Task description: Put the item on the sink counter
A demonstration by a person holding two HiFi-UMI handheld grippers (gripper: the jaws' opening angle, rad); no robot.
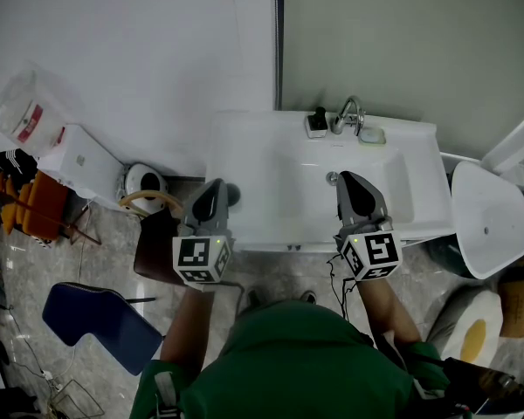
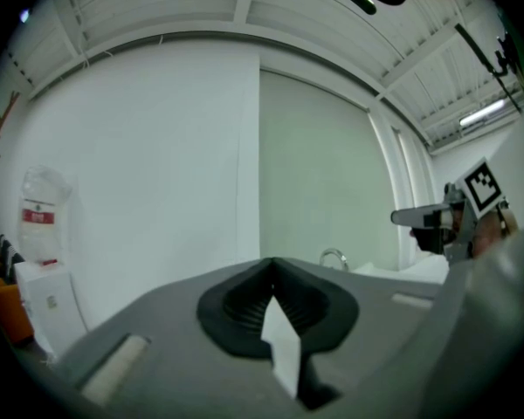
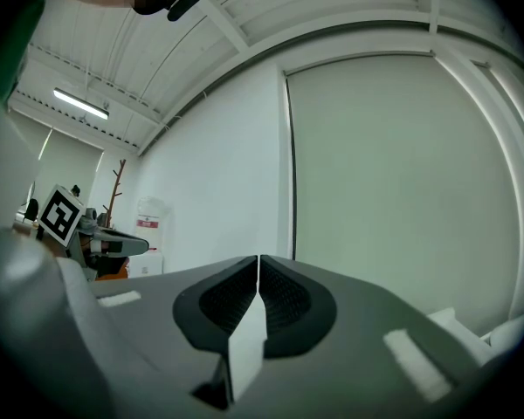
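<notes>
The white sink counter [image 1: 244, 160] stands against the wall. Along its back edge are a chrome tap [image 1: 349, 113], a small dark object on a pale base [image 1: 316, 123] just left of the tap, and a pale green dish [image 1: 372, 135] just right of it. Which of these is the task's item cannot be told, but neither gripper carries anything. A drain [image 1: 332, 178] sits in the basin below the tap.

Off the counter's right end stands a white lidded bin [image 1: 491, 218]. To the left of the counter, on the floor, are a white box [image 1: 80, 162] with a clear plastic bag [image 1: 24, 107] beyond it. A brown box [image 1: 157, 244] lies near the counter's front left corner, and a blue seat [image 1: 100, 317] lies nearer the person. Nothing stands between the grippers and the counter's bare left part.

The left gripper [image 1: 217, 185] hovers over the counter's front left corner, with its jaws pressed fully together and nothing between them. The right gripper [image 1: 348, 178] hangs over the basin just beside the drain, its jaws likewise closed tip to tip and empty. Both point toward the wall.
</notes>
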